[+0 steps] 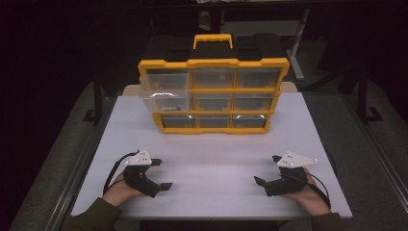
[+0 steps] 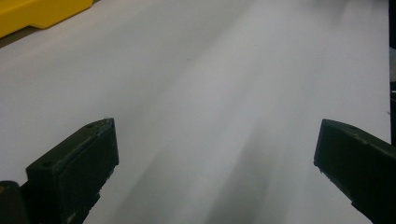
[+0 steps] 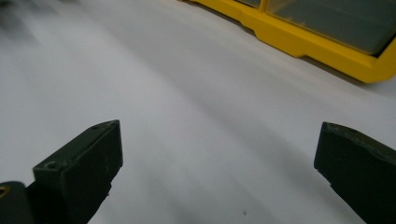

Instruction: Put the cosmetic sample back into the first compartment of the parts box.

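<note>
Spread fingers [image 2: 74, 172] above white table [image 2: 210, 93]

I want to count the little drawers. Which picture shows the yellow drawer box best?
The high view: the whole yellow drawer box stands there facing the camera, with all nine clear drawers, its handle on top, and one left drawer sticking out. The left gripper view catches a yellow corner; the right gripper view shows its bottom edge and parts of two drawers.

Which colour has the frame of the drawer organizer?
Yellow; the drawer organizer frame shows best in the high view.
</note>
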